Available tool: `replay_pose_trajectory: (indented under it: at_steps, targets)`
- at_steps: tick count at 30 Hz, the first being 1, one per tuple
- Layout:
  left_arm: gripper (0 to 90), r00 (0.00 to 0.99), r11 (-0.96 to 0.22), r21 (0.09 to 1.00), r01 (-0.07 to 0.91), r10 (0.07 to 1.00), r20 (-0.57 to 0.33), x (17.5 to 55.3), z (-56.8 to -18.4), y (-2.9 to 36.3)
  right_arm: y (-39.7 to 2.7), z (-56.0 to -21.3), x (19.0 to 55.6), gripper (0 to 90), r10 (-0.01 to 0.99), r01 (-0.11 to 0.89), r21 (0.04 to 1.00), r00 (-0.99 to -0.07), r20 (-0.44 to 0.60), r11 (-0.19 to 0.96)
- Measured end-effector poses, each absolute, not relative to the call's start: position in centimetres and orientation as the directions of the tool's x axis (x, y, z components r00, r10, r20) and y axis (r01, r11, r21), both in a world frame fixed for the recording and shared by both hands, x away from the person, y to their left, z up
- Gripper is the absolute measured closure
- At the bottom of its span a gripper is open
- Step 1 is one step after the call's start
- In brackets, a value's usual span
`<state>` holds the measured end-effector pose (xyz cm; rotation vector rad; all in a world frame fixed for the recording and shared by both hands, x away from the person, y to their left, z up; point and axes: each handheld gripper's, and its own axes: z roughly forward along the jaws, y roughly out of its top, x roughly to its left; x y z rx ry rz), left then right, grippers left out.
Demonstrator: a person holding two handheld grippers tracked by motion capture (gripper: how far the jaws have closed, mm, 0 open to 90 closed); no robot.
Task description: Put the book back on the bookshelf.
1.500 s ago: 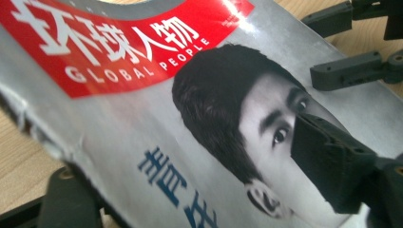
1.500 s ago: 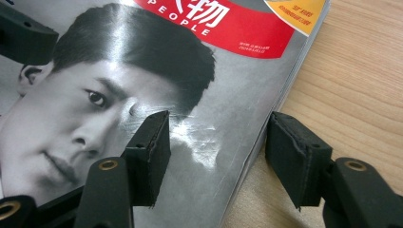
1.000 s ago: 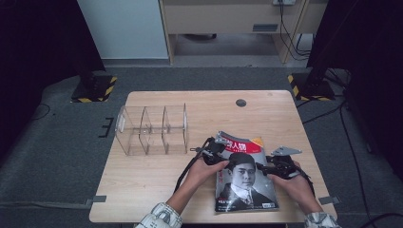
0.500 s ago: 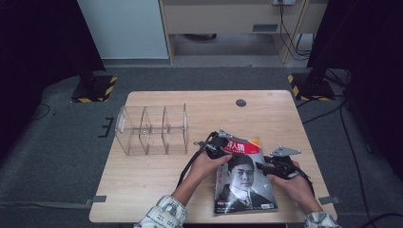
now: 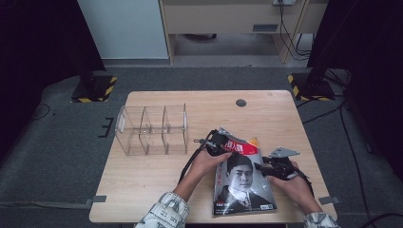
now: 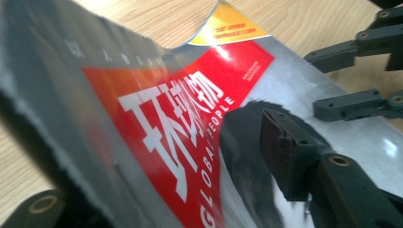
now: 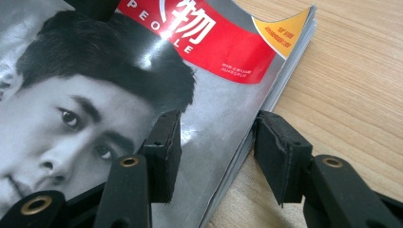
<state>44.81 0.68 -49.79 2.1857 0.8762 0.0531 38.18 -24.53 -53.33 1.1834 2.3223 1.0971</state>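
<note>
Table [image 5: 157, 190]: pale wood top, rectangular, with a small dark round insert [image 5: 241, 102] near the far edge. It stands on grey carpet [image 5: 57, 156]; yellow-and-black striped bases [image 5: 95, 90] sit at the far left and far right, and cabinets and trailing cables line the back wall.

Organiser [image 5: 152, 129]: clear plastic with upright dividers, on the table's left half.

Magazine [image 5: 242, 183]: portrait cover with red title band, lying at the near right of the table, its far left corner lifted.

Left gripper [image 5: 221, 142]: jaws have just been closing around the magazine's raised top-left corner; cover between them, contact unclear.

Right gripper [image 5: 271, 168]: jaws part open, straddling the magazine's right page edge; one pad rests over the cover, the other stands clear beside the pages.
</note>
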Motion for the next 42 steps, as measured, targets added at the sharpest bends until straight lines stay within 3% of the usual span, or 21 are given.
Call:
replay_pose_trajectory:
  at_steps: [11, 15, 20, 26, 33, 36, 42]
  targets:
    - [71.4, 0.758, -0.468, 0.662, 0.585, 0.606, -0.242, 44.8, -49.6, 0.6, -24.5, -53.3, 38.1, 51.8, 0.793, 0.552, 0.751, -0.606, 0.063, 0.362]
    - [74.7, 0.758, -0.464, 0.666, 0.585, 0.604, -0.246, 44.8, -49.3, 0.6, -24.5, -53.3, 38.1, 51.9, 0.791, 0.548, 0.753, -0.609, 0.06, 0.365]
    - [74.2, 0.765, -0.478, 0.661, 0.579, 0.598, -0.238, 44.9, -49.0, 0.4, -24.4, -53.3, 38.0, 52.0, 0.792, 0.55, 0.752, -0.607, 0.061, 0.364]
    - [62.6, 0.765, -0.474, 0.661, 0.582, 0.596, -0.246, 45.3, -48.9, 0.5, -24.5, -53.3, 38.0, 52.5, 0.789, 0.55, 0.751, -0.611, 0.063, 0.365]
    - [59.8, 0.763, -0.47, 0.658, 0.588, 0.593, -0.257, 46.0, -48.9, 0.4, -24.5, -53.3, 38.0, 53.4, 0.783, 0.535, 0.755, -0.62, 0.047, 0.379]
    - [75.0, 0.76, -0.472, 0.657, 0.588, 0.602, -0.247, 45.9, -48.6, 0.3, -24.5, -53.3, 38.0, 53.4, 0.782, 0.532, 0.756, -0.622, 0.045, 0.38]
    - [80.8, 0.756, -0.463, 0.657, 0.594, 0.602, -0.259, 45.6, -48.2, 0.4, -24.9, -53.3, 37.9, 52.2, 0.787, 0.55, 0.758, -0.611, 0.081, 0.35]
